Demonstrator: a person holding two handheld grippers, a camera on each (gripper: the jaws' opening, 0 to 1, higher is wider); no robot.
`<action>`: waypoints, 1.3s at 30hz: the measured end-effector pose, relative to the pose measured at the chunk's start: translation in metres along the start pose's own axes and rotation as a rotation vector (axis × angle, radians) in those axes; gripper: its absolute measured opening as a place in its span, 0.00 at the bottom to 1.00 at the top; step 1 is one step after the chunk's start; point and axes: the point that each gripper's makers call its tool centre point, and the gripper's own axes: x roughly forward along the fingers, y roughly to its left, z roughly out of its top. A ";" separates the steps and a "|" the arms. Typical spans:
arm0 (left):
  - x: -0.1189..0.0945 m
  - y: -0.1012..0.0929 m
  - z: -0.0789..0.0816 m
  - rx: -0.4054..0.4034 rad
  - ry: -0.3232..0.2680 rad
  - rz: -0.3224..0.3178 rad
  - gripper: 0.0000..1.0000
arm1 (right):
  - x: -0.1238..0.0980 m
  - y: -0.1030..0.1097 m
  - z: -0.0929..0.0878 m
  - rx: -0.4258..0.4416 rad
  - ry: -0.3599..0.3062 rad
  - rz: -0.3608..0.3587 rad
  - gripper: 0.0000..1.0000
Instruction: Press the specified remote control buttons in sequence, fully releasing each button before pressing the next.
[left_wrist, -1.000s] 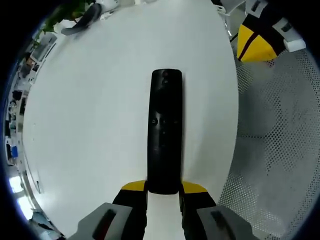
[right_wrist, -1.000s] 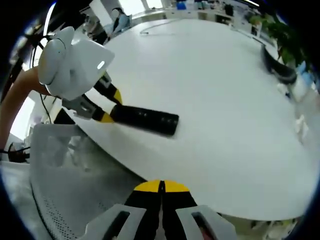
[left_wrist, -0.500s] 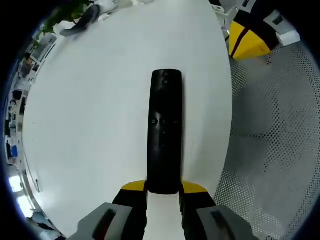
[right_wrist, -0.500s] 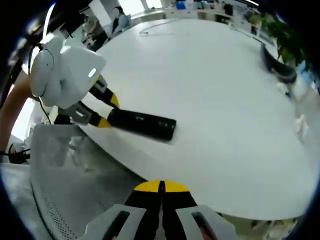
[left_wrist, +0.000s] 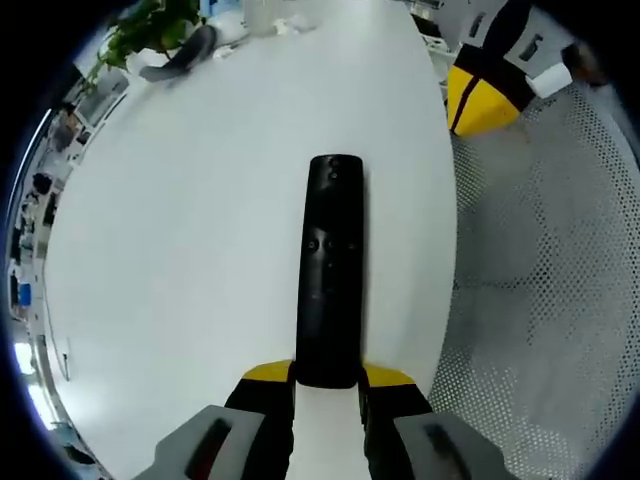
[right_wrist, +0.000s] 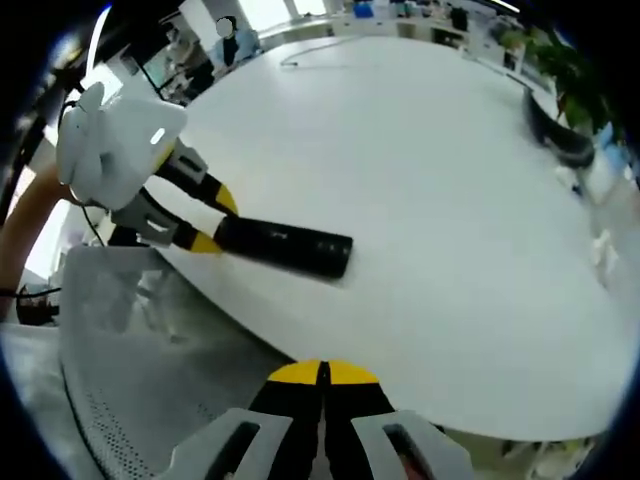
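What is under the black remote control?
The remote control lies flat on the white table. Its near end sits between the left gripper fingers; the table beneath it is covered.

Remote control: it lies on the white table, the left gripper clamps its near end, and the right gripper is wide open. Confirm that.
Not quite. The right gripper is shut, jaws together, per the right gripper view. The left gripper does clamp the remote control on the white table.

remote control (left_wrist: 332, 270) on the bench (left_wrist: 180, 230) near its edge, its end between the left hand-held gripper (left_wrist: 328, 383) jaws, mesh chair (left_wrist: 540, 300) beside that edge
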 end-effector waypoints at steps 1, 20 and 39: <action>0.000 0.000 0.000 -0.005 -0.008 0.001 0.24 | 0.000 0.000 0.000 0.000 0.000 0.000 0.00; -0.002 0.002 -0.001 -0.106 -0.260 0.019 0.24 | 0.001 0.000 -0.001 -0.004 0.007 0.002 0.00; -0.004 -0.006 0.002 -0.192 -0.441 0.057 0.24 | 0.001 -0.001 -0.001 -0.011 0.007 -0.010 0.00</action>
